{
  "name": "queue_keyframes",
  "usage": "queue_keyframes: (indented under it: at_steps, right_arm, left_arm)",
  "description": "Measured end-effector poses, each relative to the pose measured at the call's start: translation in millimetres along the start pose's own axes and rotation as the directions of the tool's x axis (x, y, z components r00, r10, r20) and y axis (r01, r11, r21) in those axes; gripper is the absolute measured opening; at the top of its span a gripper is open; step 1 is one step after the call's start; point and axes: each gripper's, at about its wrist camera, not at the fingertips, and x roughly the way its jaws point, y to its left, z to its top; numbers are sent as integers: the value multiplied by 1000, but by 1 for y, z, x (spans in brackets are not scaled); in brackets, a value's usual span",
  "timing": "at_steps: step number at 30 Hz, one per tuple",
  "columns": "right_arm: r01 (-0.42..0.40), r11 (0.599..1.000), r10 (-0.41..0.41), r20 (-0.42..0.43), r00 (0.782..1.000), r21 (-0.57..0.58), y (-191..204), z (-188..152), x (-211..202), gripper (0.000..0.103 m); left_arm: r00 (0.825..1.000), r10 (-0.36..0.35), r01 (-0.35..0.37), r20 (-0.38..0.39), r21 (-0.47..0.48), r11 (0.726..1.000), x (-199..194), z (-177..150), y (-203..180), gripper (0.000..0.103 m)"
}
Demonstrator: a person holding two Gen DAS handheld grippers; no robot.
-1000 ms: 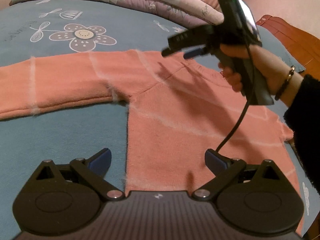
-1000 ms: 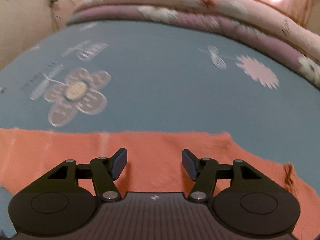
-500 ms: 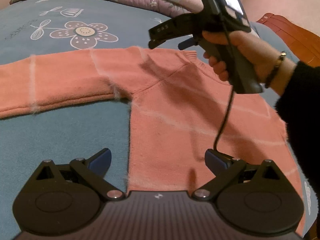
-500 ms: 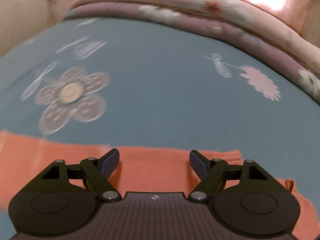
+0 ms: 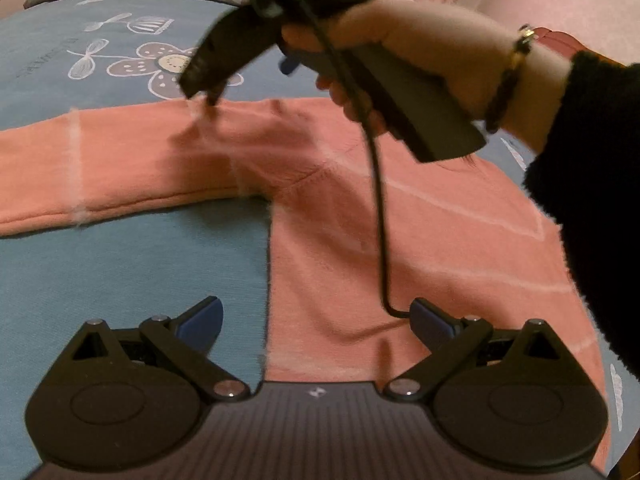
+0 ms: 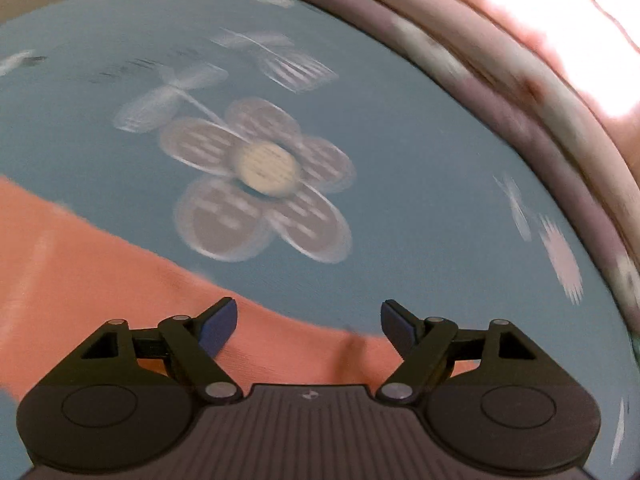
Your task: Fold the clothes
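Sweater [image 5: 400, 240] in coral pink lies flat on the blue bed cover [image 5: 120, 272], its body to the right and one long sleeve [image 5: 120, 168] stretched out to the left. The left gripper [image 5: 316, 322] hovers over the near hem with its fingers wide apart and nothing between them; the hem edge lies just below. The right gripper [image 6: 308, 322], carried in the person's right hand [image 5: 400, 40], sits above the shoulder where the sleeve joins the body. Its fingers are opening, with only cloth beneath them and nothing pinched. The step in hand looks like setting up the first fold, the sleeve not yet brought in. Next, the right fingers would likely need to drop onto the sleeve's far edge and close on a single layer before drawing it across the body.
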Motion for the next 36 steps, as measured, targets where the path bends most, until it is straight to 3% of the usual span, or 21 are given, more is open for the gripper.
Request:
queue_keyframes:
  at_steps: [5, 10, 13, 17, 22, 25, 28, 31, 34, 36]
  right_arm:
    - [-88, 996, 88, -44, 995, 16, -1, -7, -32, 92]
    - [-92, 996, 93, -84, 992, 8, -6, -28, -52, 92]
    - [-130, 991, 131, -148, 980, 15, -4, -39, -46, 92]
    - [-176, 982, 186, -205, 961, 65, 3, -46, -17, 92]
    - [-334, 933, 351, -131, 927, 133, 10, -40, -7, 98]
    - [-425, 881, 448, -74, 891, 206, -4, -36, -18, 97]
    - [-420, 869, 445, -41, 895, 261, -21, -39, -31, 97]
    - [-450, 819, 492, -32, 870, 356, -39, -52, -36, 97]
    - [-500, 749, 571, -40, 820, 434, -44, -68, -26, 97]
    - [-504, 743, 579, -45, 814, 440, -34, -73, -15, 98]
  left_arm:
    - [997, 68, -68, 39, -12, 998, -19, 4, 19, 99]
    - [985, 141, -132, 95, -93, 987, -43, 7, 50, 101]
    - [988, 107, -94, 108, -115, 989, -54, 7, 59, 102]
    - [993, -8, 20, 114, -107, 994, -58, 7, 56, 102]
    - [989, -85, 97, 120, -93, 991, -52, 9, 51, 102]
    - [983, -126, 140, 137, -100, 985, -53, 9, 51, 102]
    - [979, -147, 162, 143, -93, 982, -55, 8, 47, 102]
    - [964, -210, 224, 162, -75, 972, -59, 9, 45, 102]
    - [940, -284, 297, 188, -48, 954, -67, 9, 38, 102]
    - [924, -327, 339, 197, -30, 940, -71, 8, 33, 102]
